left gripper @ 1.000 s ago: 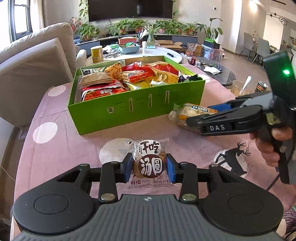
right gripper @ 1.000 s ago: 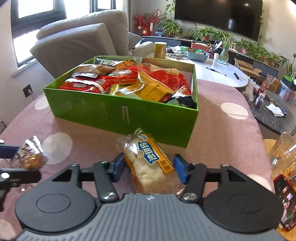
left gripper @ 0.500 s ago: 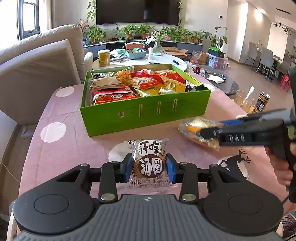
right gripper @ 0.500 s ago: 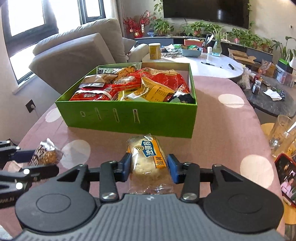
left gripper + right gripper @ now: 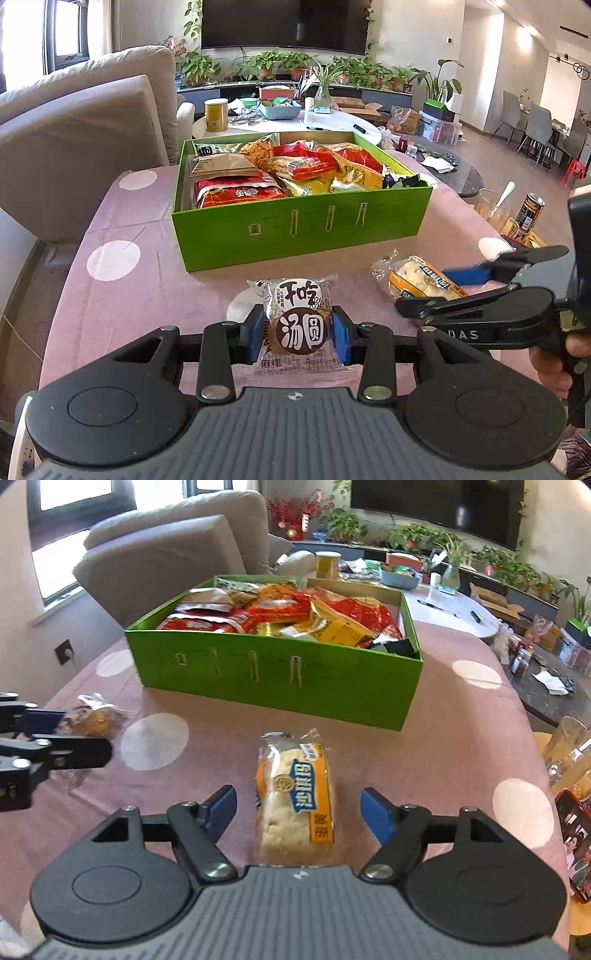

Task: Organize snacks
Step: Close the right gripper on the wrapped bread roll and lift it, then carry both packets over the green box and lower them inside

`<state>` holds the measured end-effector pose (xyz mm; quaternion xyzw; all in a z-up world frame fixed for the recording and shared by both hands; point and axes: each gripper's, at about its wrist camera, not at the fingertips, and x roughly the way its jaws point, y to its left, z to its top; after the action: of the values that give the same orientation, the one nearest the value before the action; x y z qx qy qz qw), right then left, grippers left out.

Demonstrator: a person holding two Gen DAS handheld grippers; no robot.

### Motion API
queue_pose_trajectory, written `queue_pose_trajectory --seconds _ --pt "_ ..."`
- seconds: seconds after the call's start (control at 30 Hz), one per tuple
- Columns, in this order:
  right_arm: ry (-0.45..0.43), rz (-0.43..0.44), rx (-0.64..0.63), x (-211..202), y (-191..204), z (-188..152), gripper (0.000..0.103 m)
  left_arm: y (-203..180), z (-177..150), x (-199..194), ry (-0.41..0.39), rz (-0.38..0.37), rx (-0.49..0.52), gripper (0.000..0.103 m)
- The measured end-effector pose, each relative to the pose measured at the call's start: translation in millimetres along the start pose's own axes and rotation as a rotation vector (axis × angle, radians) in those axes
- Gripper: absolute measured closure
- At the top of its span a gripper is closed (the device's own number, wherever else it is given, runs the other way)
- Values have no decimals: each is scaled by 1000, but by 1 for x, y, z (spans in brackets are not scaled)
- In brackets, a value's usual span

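My left gripper (image 5: 297, 334) is shut on a clear round-cake packet with a brown label (image 5: 297, 325), held just above the pink tablecloth. My right gripper (image 5: 298, 810) is open, its blue pads either side of a yellow-labelled bread packet (image 5: 295, 794) that lies on the cloth. That bread packet also shows in the left wrist view (image 5: 421, 282), with the right gripper (image 5: 436, 291) around it. The green snack box (image 5: 295, 225) stands beyond, full of several snack bags; it also shows in the right wrist view (image 5: 280, 672). The left gripper (image 5: 74, 734) and its packet (image 5: 92, 720) show at the left of the right wrist view.
A glass with a spoon (image 5: 495, 206) and a can (image 5: 530, 212) stand at the table's right edge. A phone (image 5: 576, 845) lies at the right edge in the right wrist view. A grey sofa (image 5: 74, 140) is behind left. A white coffee table (image 5: 295, 122) stands behind the box.
My right gripper has opened and let go of the bread packet, which now lies on the cloth. Both grippers have drawn back from the box. The left grip is unchanged.
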<state>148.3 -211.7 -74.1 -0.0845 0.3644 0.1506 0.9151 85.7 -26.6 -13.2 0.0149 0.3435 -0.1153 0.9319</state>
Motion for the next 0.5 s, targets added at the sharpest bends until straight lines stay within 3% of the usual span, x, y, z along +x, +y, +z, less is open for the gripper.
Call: queue_pose_trajectory --seconds 0.13,0.5 --pt "9 19 25 -1 -2 0 24 0 5 0 -12 3 3 68" --pt "-138 46 76 -39 -10 21 24 -8 31 -5 -79 -3 22 68"
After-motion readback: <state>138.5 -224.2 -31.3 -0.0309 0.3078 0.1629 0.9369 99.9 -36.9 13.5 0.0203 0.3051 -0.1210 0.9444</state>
